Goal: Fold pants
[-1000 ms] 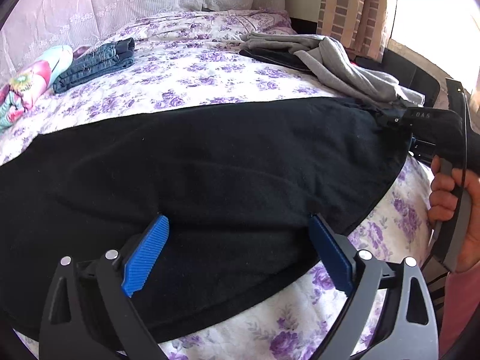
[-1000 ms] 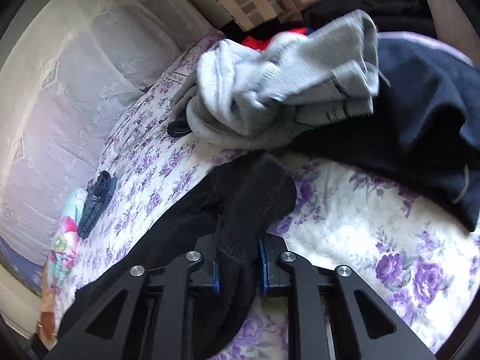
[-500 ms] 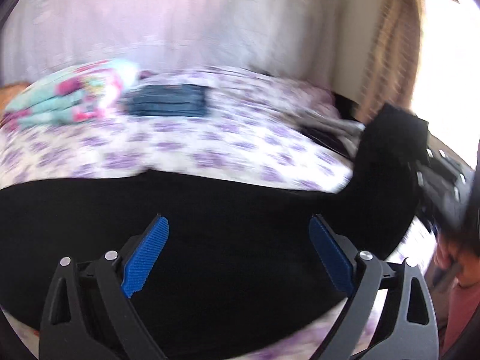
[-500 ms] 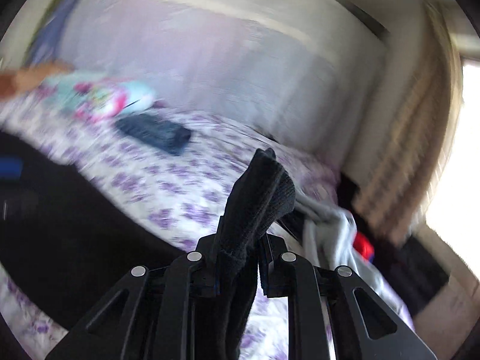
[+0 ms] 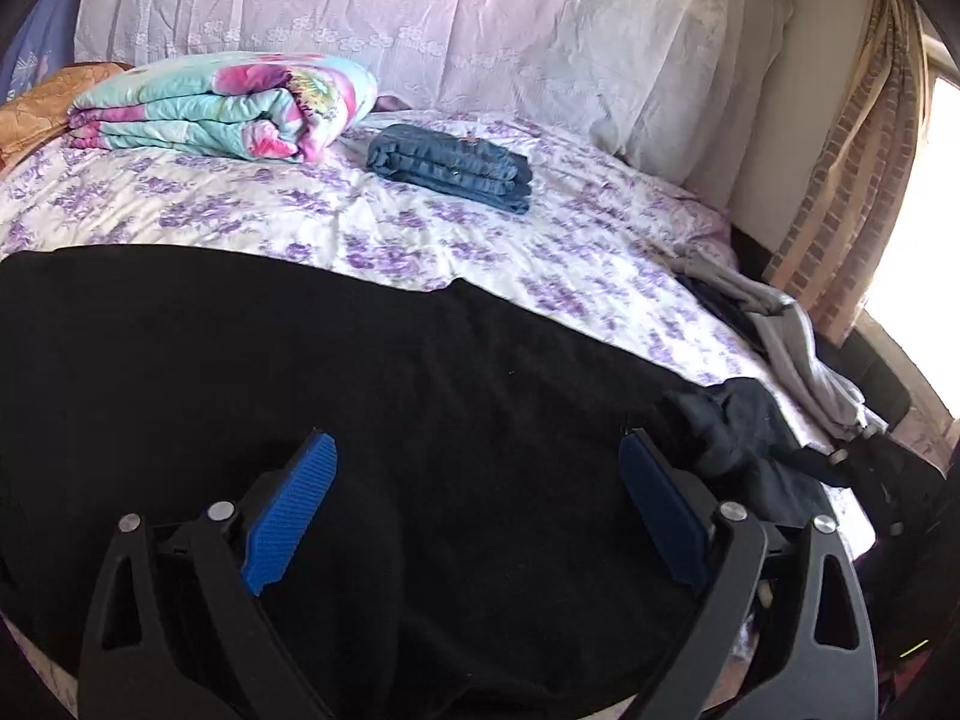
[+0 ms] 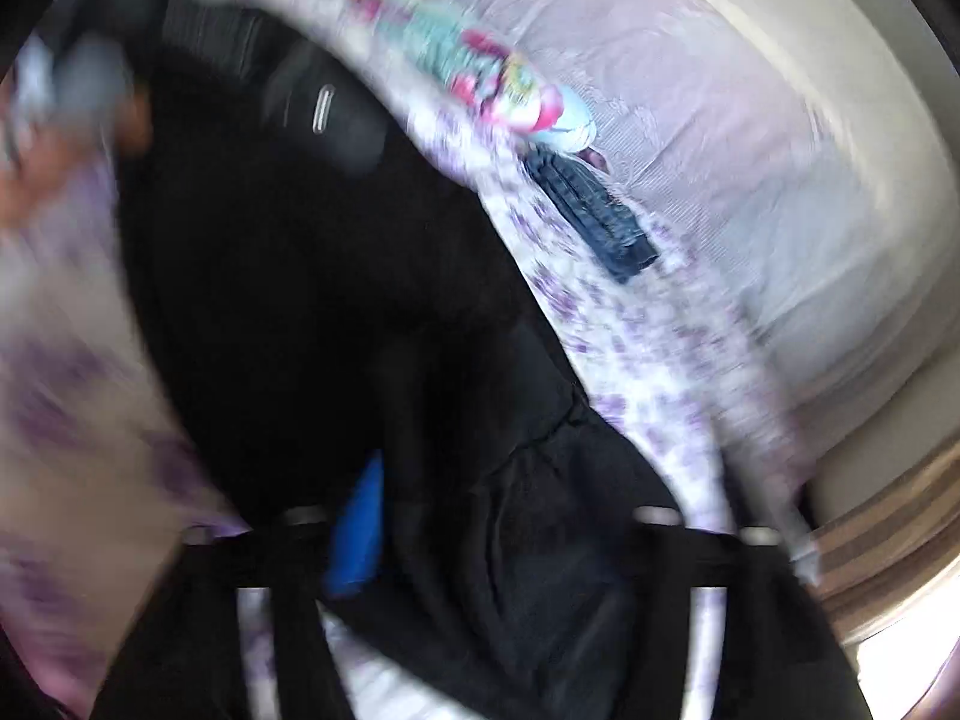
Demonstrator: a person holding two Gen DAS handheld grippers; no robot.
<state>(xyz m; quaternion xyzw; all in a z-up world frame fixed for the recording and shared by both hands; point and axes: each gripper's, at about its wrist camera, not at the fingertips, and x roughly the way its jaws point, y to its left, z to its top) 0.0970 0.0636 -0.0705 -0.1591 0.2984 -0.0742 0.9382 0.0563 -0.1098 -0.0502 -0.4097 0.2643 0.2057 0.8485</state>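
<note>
Black fleece pants [image 5: 420,420] spread on bed, one end bunched at 3 o'clock; folding barely begun. Left hand-held gripper [image 5: 474,516] released above them; right hand-held gripper [image 6: 510,540]: too blurred, can't tell.

Black fabric pants [image 5: 420,408] are lying on a white bedsheet with purple flowers [image 5: 252,204], beside folded blue denim jeans [image 5: 453,167] and a turquoise-and-pink floral blanket [image 5: 222,108].

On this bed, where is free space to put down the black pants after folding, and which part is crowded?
Bare floral bedsheet lies between the black pants and the folded quilt; a smaller patch lies right of the folded jeans, toward the pillows. The right edge is crowded by the grey clothes and other dark garments.
</note>
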